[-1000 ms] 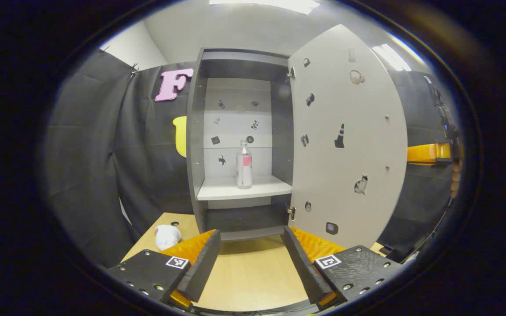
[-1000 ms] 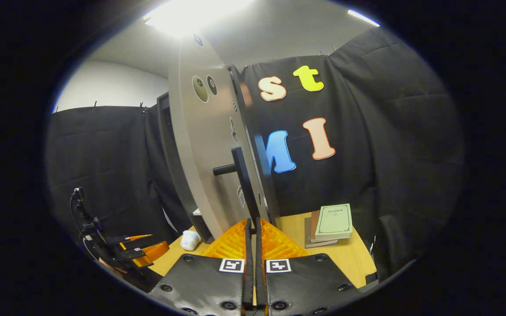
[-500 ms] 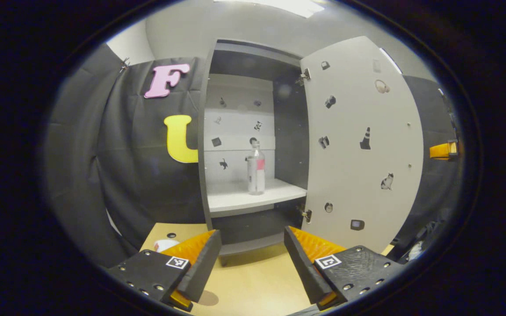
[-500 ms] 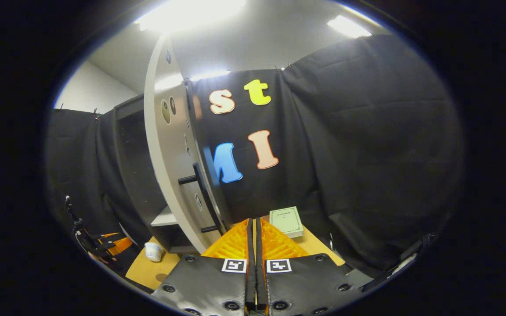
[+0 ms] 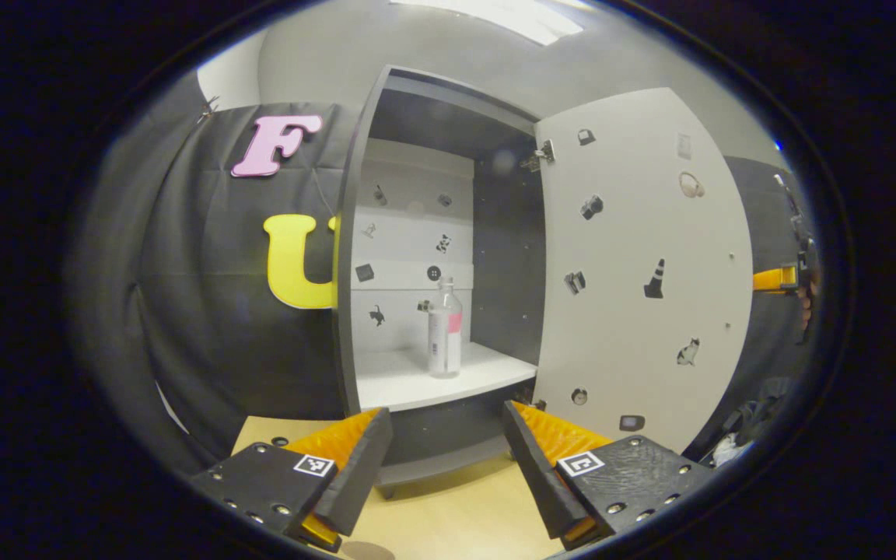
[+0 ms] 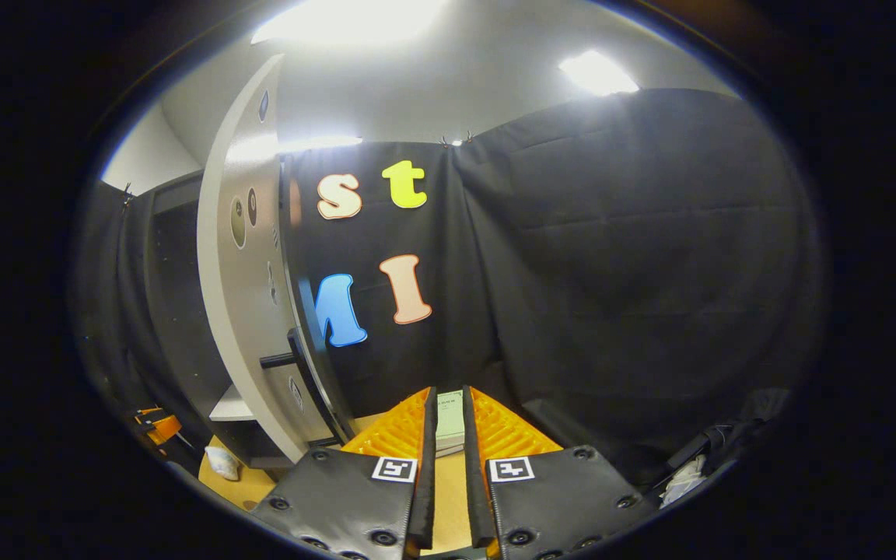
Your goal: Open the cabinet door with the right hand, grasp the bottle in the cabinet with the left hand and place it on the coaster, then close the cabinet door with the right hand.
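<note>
In the left gripper view the dark cabinet stands open, its pale door swung out to the right. A clear bottle with a pink label stands upright on the white shelf. My left gripper is open and empty, in front of and below the shelf, well short of the bottle. In the right gripper view the door is seen nearly edge-on at left, with its dark handle. My right gripper is slightly open, empty, and off the handle.
The wooden table runs under the cabinet. A brownish round patch, perhaps the coaster, lies at its near edge. A green book sits behind the right fingers. A white crumpled object lies by the cabinet's foot.
My right gripper has drawn back and right from the door handle, and its fingers have parted a little. My left gripper has moved closer to the cabinet and lower, staying open.
</note>
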### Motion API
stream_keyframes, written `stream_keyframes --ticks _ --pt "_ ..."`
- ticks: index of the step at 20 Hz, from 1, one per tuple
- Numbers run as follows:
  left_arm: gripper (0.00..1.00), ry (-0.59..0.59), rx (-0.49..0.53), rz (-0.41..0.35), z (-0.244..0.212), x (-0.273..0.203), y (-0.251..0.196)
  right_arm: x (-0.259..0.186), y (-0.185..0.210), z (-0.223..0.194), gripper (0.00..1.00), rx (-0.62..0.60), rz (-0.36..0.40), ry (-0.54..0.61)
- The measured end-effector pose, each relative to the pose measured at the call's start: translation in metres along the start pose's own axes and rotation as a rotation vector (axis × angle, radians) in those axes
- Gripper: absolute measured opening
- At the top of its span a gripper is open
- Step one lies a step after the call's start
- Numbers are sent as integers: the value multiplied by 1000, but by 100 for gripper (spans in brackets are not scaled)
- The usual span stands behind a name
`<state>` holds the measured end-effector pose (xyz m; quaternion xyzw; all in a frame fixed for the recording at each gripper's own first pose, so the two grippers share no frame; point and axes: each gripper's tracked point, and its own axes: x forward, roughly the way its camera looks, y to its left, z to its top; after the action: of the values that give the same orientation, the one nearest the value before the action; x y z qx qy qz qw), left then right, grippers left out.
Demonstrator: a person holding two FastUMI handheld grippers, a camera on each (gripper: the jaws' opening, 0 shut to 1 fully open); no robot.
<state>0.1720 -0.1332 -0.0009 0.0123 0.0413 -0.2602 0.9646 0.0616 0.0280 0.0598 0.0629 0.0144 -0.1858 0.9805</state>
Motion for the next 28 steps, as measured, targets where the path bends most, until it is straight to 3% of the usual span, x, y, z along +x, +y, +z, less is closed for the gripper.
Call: stream_keyframes --ticks 2,4,6,7,9,11,17,24,28 --pt "88 -2 -8 5 5 19 4 17 -2 -5 20 -24 -4 10" --pt "87 -7 1 27 11 41 11 38 0 -9 36 -57 0 17" --pt "87 -11 10 46 17 65 13 64 -2 -5 36 -63 1 4" --pt "88 -13 9 51 21 77 12 75 -1 -5 43 -50 12 7" --pt "88 -25 8 51 27 104 10 99 -12 -4 100 -46 1 7" --pt "87 -22 4 53 31 128 9 125 -24 -1 96 -30 -21 3" --pt "88 -21 9 57 36 200 9 177 -43 -8 98 -68 -42 32" --pt "87 -12 3 43 29 264 7 208 -56 -26 98 -199 -60 94" --pt "87 -5 21 46 23 291 5 218 -58 -29 98 -213 -51 108"
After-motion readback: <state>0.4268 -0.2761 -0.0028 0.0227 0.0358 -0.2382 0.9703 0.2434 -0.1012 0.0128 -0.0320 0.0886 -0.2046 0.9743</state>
